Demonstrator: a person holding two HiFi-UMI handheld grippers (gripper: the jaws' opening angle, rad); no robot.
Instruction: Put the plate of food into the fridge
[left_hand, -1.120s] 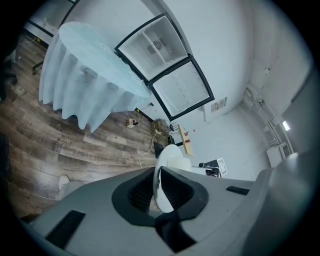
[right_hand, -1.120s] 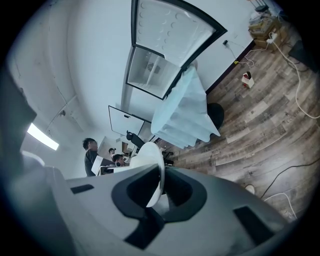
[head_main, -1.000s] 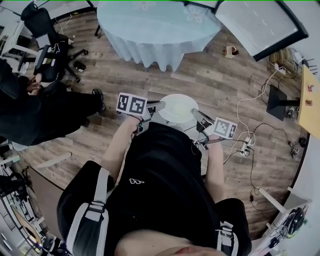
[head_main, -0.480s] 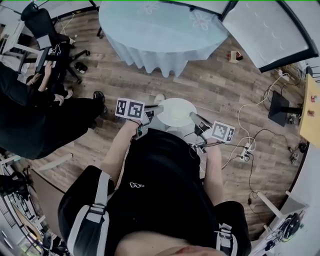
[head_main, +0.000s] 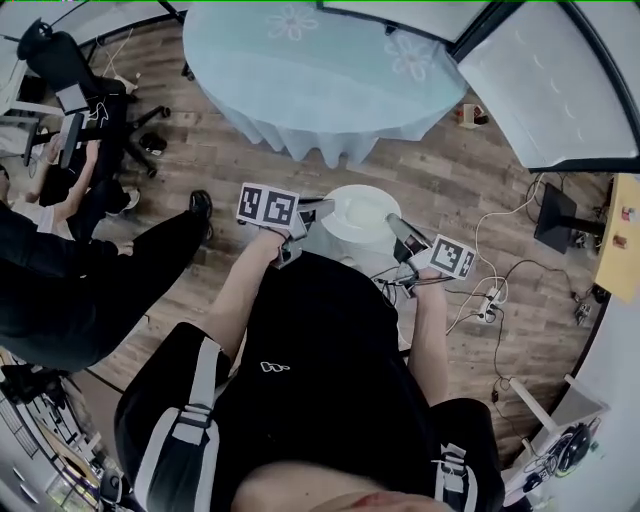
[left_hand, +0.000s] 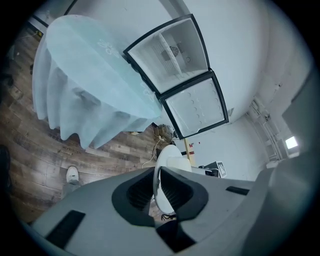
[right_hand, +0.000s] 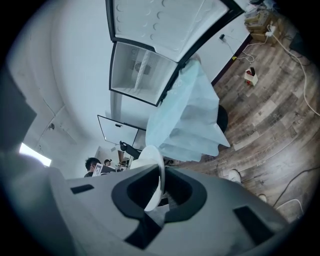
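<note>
A white plate (head_main: 358, 212) is carried level in front of the person, above the wood floor. My left gripper (head_main: 322, 208) is shut on the plate's left rim (left_hand: 159, 175), and my right gripper (head_main: 392, 224) is shut on its right rim (right_hand: 156, 180). Each gripper view shows the plate edge-on between that gripper's jaws. What lies on the plate cannot be made out. The fridge (left_hand: 181, 75) stands ahead with both doors open, showing white shelves (right_hand: 136, 70) inside.
A round table with a pale blue cloth (head_main: 310, 70) stands between me and the fridge. A seated person in black (head_main: 70, 260) and an office chair (head_main: 80, 70) are at the left. Cables and a power strip (head_main: 488, 300) lie on the floor at the right.
The plate and both grippers have moved forward toward the blue-clothed table. The grips on the plate's rims are unchanged.
</note>
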